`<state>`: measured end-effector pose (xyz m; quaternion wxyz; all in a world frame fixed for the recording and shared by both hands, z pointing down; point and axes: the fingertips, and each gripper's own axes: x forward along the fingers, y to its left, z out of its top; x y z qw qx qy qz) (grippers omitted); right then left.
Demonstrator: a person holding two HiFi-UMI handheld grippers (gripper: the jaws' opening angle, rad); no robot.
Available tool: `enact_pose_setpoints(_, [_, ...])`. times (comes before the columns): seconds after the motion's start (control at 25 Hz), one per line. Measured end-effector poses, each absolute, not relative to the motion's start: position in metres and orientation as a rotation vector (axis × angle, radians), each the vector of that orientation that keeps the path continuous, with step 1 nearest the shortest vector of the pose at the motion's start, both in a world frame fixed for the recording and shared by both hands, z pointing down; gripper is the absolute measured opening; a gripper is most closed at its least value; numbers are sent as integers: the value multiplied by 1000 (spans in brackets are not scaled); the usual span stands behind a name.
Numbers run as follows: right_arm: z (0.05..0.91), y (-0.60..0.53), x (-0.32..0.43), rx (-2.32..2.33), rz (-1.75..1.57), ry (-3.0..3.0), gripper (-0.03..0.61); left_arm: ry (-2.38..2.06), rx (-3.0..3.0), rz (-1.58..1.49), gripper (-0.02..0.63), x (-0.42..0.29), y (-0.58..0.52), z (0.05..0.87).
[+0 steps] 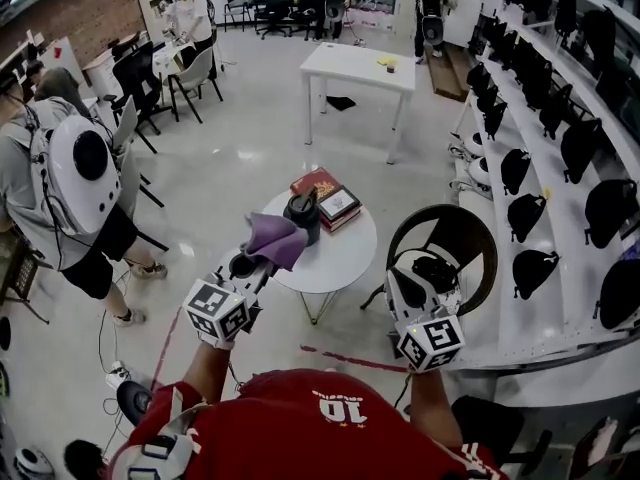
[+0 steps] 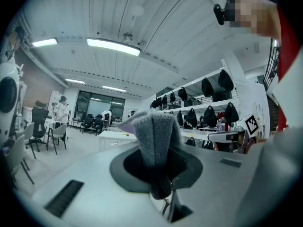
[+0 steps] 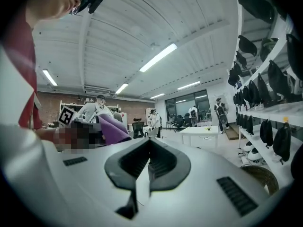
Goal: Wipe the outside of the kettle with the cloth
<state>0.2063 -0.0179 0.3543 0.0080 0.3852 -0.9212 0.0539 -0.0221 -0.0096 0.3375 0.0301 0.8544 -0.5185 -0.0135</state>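
The left tool (image 2: 159,176) clamps the purple cloth (image 1: 276,239) upright, ready to wipe the kettle (image 1: 303,214) near the surface's (image 1: 345,272) far edge. The right tool (image 3: 145,168), jaws together and empty, hangs alongside.

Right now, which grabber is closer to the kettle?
Left. The left gripper, shut on the purple cloth, is just left of the kettle by the round table's edge. The right gripper is off to the table's right, above a chair, farther away.
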Motion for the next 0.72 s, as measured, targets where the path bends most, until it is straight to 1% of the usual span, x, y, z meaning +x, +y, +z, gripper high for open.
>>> enact_pose_setpoints(0.32, [368, -49, 215, 1194, 264, -2910, 15, -1647, 2602, 21, 51, -14, -29, 340])
enact_pose_setpoints(0.72, [363, -78, 192, 1211, 257, -2892, 15, -1610, 2601, -2, 51, -39, -61, 340])
